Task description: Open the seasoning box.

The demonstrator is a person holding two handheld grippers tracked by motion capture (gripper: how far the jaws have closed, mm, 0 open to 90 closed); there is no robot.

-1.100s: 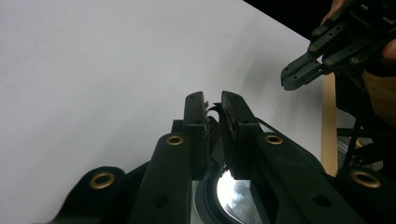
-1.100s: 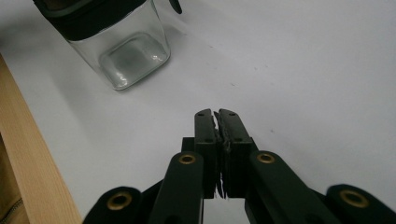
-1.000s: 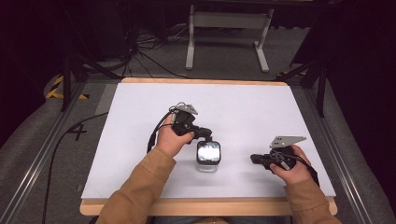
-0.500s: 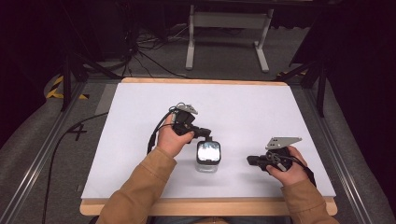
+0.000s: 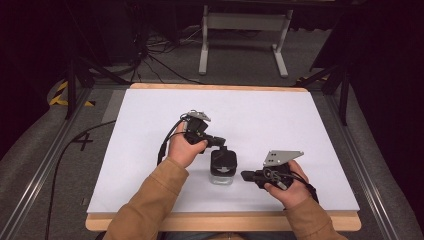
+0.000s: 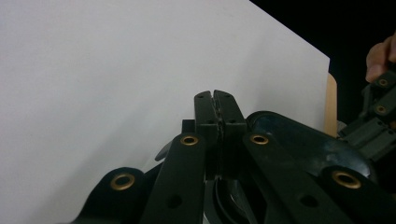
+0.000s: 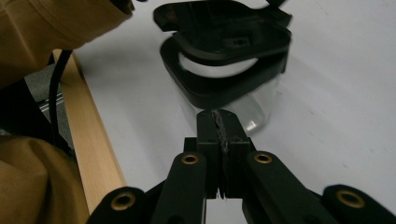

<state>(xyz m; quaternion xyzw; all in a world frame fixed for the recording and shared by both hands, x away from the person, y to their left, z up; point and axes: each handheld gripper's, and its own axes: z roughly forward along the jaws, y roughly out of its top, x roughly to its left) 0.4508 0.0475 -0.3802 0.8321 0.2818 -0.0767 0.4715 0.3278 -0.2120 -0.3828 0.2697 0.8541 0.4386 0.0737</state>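
L tongs (image 6: 215, 100) closed, R tongs (image 7: 218, 119) closed, forearms low

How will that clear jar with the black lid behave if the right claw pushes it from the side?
The jar looks empty and clear-walled, so probably light and apt to slide on the smooth white table. Its walls look rigid. Its bulky black lid sits high, so a high push might tip it.

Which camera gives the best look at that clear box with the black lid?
The right gripper view: the box shows its clear body and lifted black lid. The high view shows it small, from above. The left gripper view catches a dark edge.
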